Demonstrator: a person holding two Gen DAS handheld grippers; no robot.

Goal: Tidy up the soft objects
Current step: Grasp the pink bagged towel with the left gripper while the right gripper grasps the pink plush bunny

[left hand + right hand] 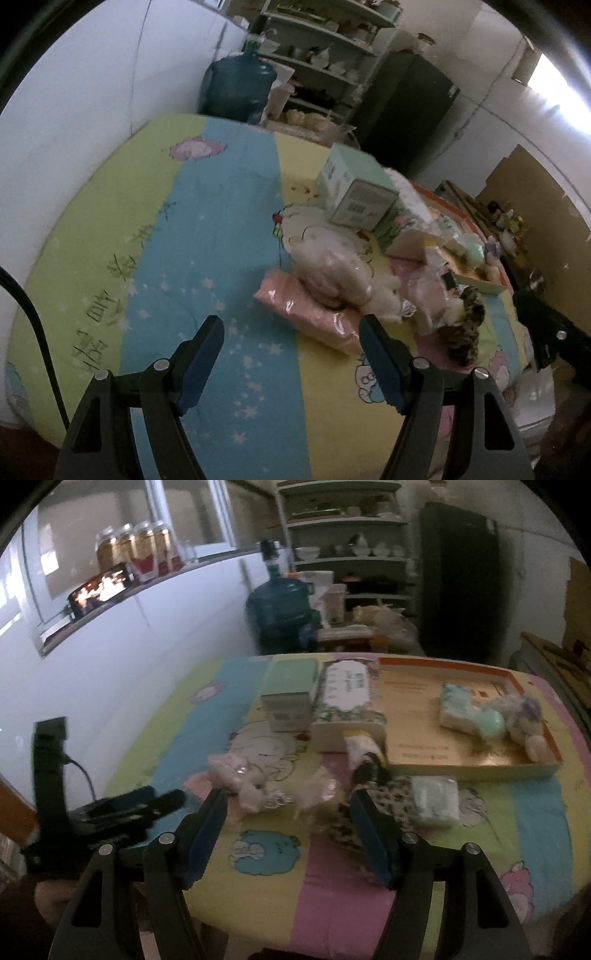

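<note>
Plush toy [517, 716] in tray [480, 766]; boxes [291, 698] left of tray.

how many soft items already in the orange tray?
2 visible in the orange tray: a white-and-mint pack mid-tray, and a pale plush toy at its right end, touching the pack. Smaller items behind them may be hidden.

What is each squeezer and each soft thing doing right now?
Left gripper: open, empty.
Right gripper: open, empty.
Orange tray: open, holding two soft things.
Pink pack: lying on the table, outside the tray.
Green box: closed, standing on the table.
</note>
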